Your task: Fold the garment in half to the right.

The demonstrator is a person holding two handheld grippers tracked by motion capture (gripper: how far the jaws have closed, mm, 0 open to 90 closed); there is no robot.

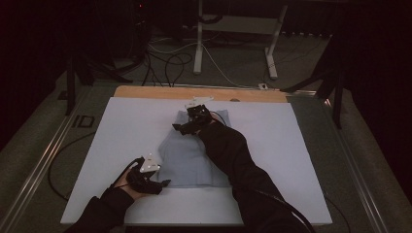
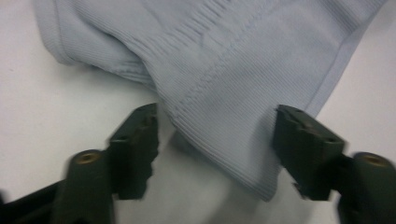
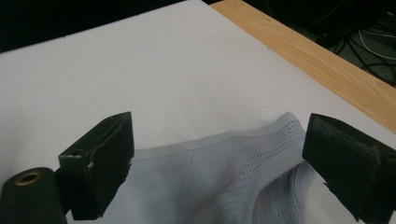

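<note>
A pale blue ribbed garment (image 1: 192, 158) lies flat in the middle of a white board (image 1: 121, 141). My left gripper (image 1: 161, 182) is at its near left corner, held by a hand in a black sleeve. In the left gripper view it (image 2: 215, 116) is open, with the garment's hemmed corner (image 2: 243, 93) lying between the jaws. My right gripper (image 1: 180, 128) reaches over the garment's far edge. In the right gripper view it (image 3: 219, 135) is open, and the garment's perforated top edge (image 3: 243, 158) lies between and just below the jaws.
The board rests on a wooden table whose bare strip (image 1: 194, 92) shows at the far side, also seen as the wooden edge (image 3: 317, 60). Cables (image 1: 170, 63) and white desk legs (image 1: 198, 43) stand on the floor beyond. The board's left and right parts are bare.
</note>
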